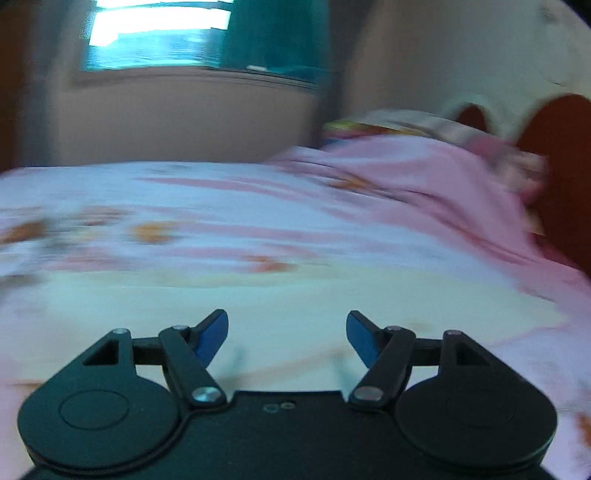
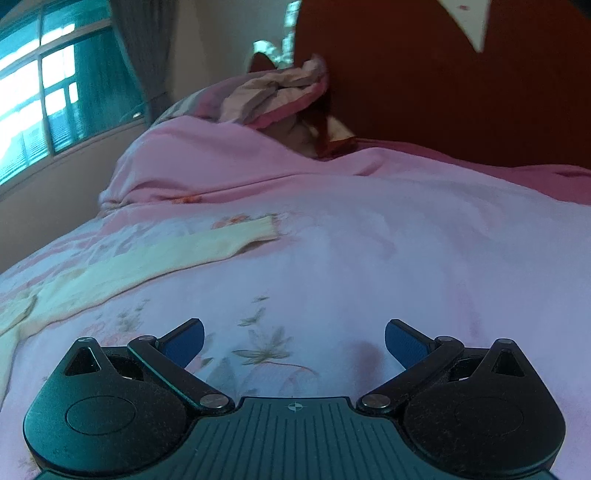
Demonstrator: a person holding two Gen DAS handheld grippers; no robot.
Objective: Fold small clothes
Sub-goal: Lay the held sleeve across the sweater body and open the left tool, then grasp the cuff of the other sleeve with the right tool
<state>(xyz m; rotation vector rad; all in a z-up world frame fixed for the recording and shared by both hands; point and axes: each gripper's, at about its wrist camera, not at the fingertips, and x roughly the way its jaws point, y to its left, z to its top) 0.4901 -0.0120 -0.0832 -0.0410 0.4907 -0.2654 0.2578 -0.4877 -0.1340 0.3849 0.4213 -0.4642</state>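
A small pale yellow garment (image 1: 229,295) lies flat on the pink floral bedspread (image 1: 184,206), right in front of my left gripper (image 1: 287,341), which is open and empty just above it. The view is motion-blurred. In the right wrist view the same garment (image 2: 140,264) lies to the left, one sleeve reaching toward the middle of the bed. My right gripper (image 2: 294,345) is open and empty, low over the bare bedspread (image 2: 388,258), to the right of the garment.
A dark red headboard (image 2: 443,81) stands at the bed's head, with rumpled pillows (image 2: 273,96) and a bunched pink blanket (image 2: 192,162) in front of it. A window (image 1: 155,33) and beige wall lie beyond the far bed edge.
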